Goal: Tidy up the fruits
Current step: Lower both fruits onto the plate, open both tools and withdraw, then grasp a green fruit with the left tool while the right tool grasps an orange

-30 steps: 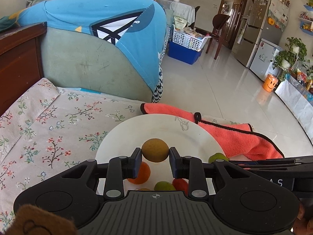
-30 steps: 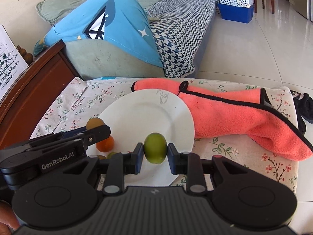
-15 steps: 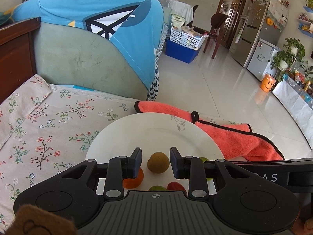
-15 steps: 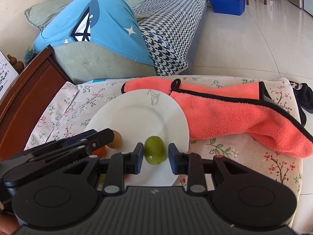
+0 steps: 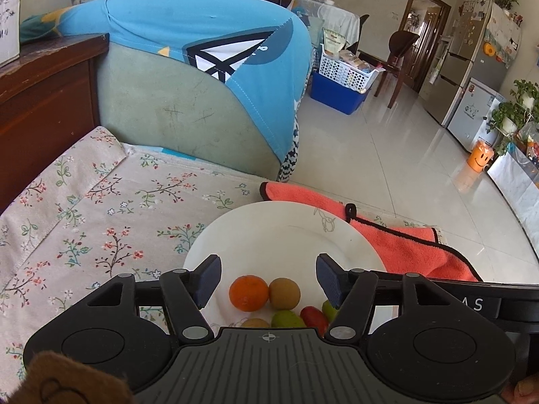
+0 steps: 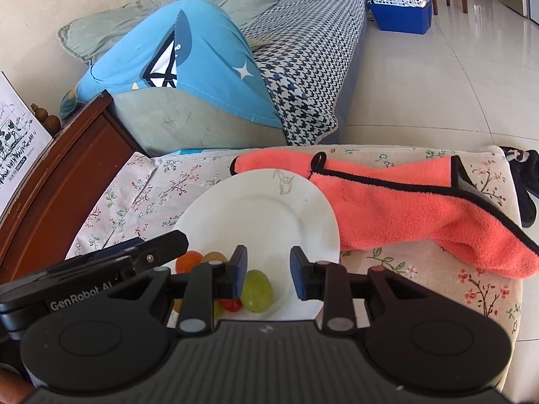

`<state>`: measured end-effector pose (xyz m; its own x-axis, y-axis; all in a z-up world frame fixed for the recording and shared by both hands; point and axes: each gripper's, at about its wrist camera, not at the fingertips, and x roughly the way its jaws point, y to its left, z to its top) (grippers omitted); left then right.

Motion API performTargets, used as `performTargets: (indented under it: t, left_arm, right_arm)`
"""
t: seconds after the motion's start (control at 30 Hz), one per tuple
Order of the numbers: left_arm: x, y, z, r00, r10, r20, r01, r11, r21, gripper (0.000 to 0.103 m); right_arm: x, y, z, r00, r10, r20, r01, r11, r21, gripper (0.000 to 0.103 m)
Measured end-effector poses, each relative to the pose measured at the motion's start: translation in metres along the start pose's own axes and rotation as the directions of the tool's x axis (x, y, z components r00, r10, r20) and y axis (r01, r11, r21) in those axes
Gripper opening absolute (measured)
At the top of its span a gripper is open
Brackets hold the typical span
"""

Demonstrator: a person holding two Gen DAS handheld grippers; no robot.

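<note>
Opening left gripper [image 5: 268, 281] over the white plate [image 5: 269, 232]; right gripper [image 6: 268, 273] also spread, both empty.
Floral tablecloth [image 5: 101, 208] on the left. Left jaws are opening, nothing between the pads; orange [image 5: 248, 293] and brown fruit [image 5: 284, 293] sit touching on the plate's near part, below them. Right jaws stand apart, off the green fruit [image 6: 257, 291], which lies on the plate beside a small red fruit [image 6: 231, 304]. Coral towel [image 6: 404, 202] touches the plate's right rim.
</note>
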<state>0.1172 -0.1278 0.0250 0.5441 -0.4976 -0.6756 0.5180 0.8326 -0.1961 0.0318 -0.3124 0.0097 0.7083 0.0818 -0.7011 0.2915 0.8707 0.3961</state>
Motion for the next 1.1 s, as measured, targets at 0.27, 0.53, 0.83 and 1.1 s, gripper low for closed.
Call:
performTargets:
  t: [0.27,0.53,0.83,1.1]
  left_arm:
    - [-0.031,0.014,-0.009,0.998,0.065,-0.025,-0.066,0.998,-0.011,0.066]
    - [-0.068,0.038,-0.021,0.994,0.109,-0.024,-0.110,0.992,-0.056,0.068]
    - [-0.099,0.062,-0.035,0.989,0.145,-0.028,-0.147,0.984,-0.099,0.069]
    - [-0.112,0.071,-0.058,0.981,0.179,-0.076,-0.185,0.979,-0.086,0.069]
  right_arm:
    - [-0.015,0.016,-0.010,0.999,0.035,-0.001,-0.035,0.997,-0.068,0.030]
    - [-0.028,0.038,-0.023,0.997,0.073,0.000,-0.071,0.981,-0.179,0.031]
    - [-0.037,0.049,-0.042,0.992,0.120,-0.041,-0.125,0.975,-0.185,0.031]
    - [-0.042,0.066,-0.075,0.979,0.166,-0.119,-0.188,0.960,-0.207,0.031]
